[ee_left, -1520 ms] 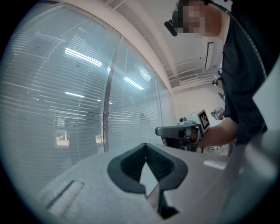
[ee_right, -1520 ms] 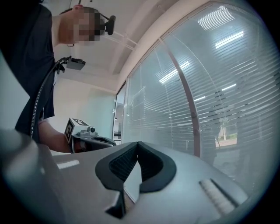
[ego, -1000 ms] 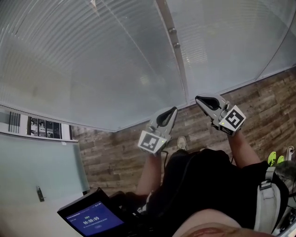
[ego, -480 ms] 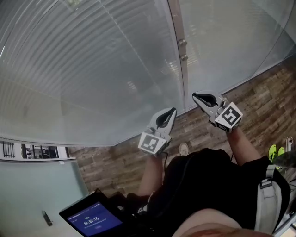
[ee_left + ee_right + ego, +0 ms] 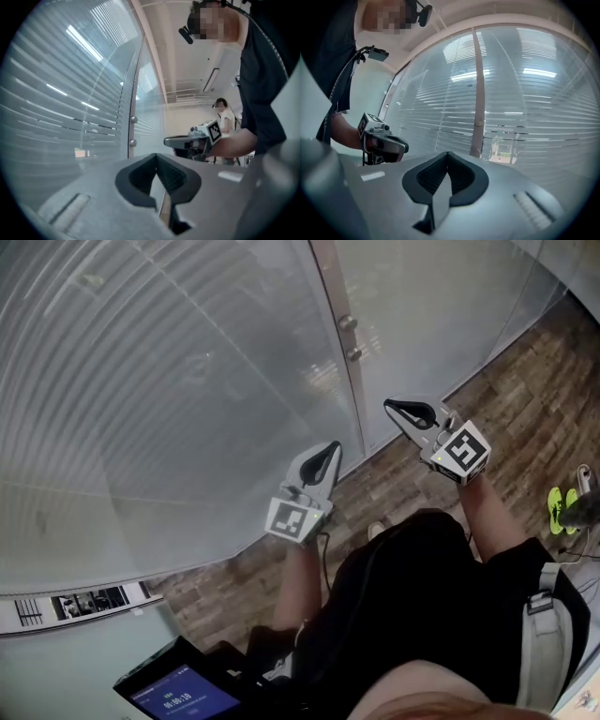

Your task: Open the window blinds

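L gripper [image 5: 328, 451] and R gripper [image 5: 396, 409] are held level, fingers shut on nothing, prob. only being carried in. Blinds [image 5: 141, 381] lie ahead of fingertips, behind glass, slats closed. Knobs [image 5: 348, 322] beyond R fingers, untouched, are prob. the control.

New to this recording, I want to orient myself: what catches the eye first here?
The lowered horizontal blinds behind glass fill the upper left of the head view, beside a pale post with two round knobs. Below them, over the wood-look floor, the left gripper and right gripper point toward the blinds, fingers shut and empty.
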### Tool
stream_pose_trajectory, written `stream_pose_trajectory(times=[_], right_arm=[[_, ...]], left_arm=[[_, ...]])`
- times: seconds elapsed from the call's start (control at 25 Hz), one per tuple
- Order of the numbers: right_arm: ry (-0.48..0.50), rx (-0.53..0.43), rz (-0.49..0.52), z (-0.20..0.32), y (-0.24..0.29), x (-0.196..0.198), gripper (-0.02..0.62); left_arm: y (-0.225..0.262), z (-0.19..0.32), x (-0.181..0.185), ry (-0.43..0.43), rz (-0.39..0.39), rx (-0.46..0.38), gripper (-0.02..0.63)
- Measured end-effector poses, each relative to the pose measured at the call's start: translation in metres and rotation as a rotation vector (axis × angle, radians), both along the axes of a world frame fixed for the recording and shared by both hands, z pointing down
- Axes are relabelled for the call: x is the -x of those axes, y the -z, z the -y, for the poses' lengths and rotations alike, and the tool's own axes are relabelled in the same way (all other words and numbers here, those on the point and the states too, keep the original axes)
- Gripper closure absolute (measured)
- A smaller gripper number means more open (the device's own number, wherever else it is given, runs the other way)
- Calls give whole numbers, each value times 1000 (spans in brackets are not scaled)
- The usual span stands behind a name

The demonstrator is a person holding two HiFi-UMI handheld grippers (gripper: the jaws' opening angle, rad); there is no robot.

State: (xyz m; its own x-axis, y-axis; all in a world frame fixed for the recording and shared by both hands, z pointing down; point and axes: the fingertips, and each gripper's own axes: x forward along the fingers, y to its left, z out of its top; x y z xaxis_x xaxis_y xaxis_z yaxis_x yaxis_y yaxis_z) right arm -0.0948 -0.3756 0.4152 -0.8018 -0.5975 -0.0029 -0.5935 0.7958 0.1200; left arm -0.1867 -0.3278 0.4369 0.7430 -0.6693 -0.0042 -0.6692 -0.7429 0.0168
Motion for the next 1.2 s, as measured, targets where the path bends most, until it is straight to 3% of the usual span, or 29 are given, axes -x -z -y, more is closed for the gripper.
stream_pose_trajectory(times=[0.4, 0.8, 0.88, 1.08, 1.2], right_arm=[[-59, -29, -81, 11, -5, -9, 589], [-136, -204, -395, 56, 28, -2, 586], [-153, -245, -459, 65, 35, 1, 512], [-219, -419, -696, 83, 61, 9, 480], [-256, -519, -815, 93, 70, 18, 423]], left_arm=[[-2, -1, 0, -18, -1, -3, 603], [-9, -23, 0, -23, -17, 14, 603], [-11, -28, 0, -26, -21, 21, 603], [-8, -39, 3, -29, -30, 18, 603], [-6, -45, 5, -30, -27, 13, 603]])
